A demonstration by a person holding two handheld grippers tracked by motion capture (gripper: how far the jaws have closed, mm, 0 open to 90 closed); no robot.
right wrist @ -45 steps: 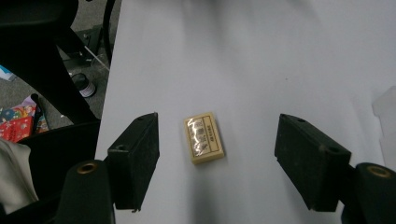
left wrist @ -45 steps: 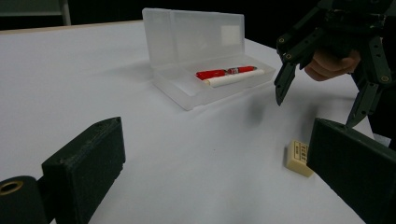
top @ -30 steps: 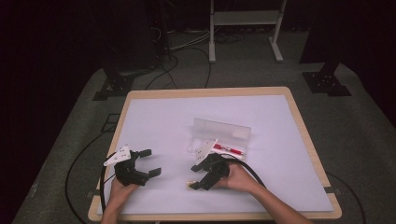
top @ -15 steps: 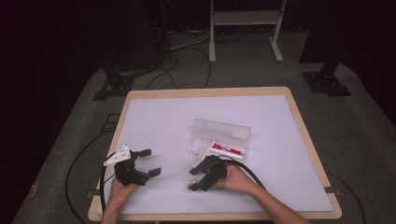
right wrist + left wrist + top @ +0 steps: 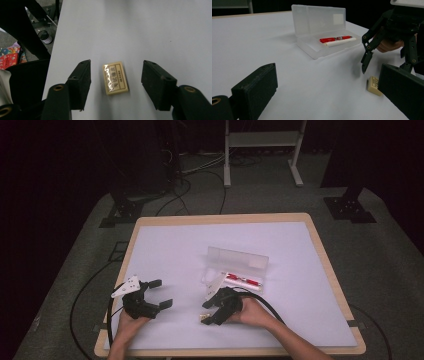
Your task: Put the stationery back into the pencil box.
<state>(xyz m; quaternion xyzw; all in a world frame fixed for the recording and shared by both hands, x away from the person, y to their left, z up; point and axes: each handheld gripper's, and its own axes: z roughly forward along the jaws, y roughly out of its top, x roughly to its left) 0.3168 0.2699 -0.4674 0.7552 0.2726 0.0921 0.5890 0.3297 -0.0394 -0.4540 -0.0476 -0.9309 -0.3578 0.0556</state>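
A small cream eraser (image 5: pixel 115 78) in a clear wrapper lies flat on the white table near the front edge. My right gripper (image 5: pixel 117 66) points down over it with a jaw on either side. The jaws have just been closing, and a gap remains between each pad and the eraser. From above, the right gripper (image 5: pixel 207 312) sits just over the eraser (image 5: pixel 204 319). My left gripper (image 5: pixel 161 293) rests open at the front left with nothing between its jaws. Its view looks across at the eraser (image 5: pixel 374 85) and the right gripper (image 5: pixel 384 65).
A clear plastic pencil case (image 5: pixel 235 270) lies open just behind the right gripper, lid up, holding a red pen (image 5: pixel 335 39) and a white pen (image 5: pixel 339 43). The wooden table rim (image 5: pixel 225 352) runs close in front of both hands. Cables trail off the table's left side.
The right gripper's jaws have drawn a little closer together around the eraser. Both hands and the eraser stay where they were.
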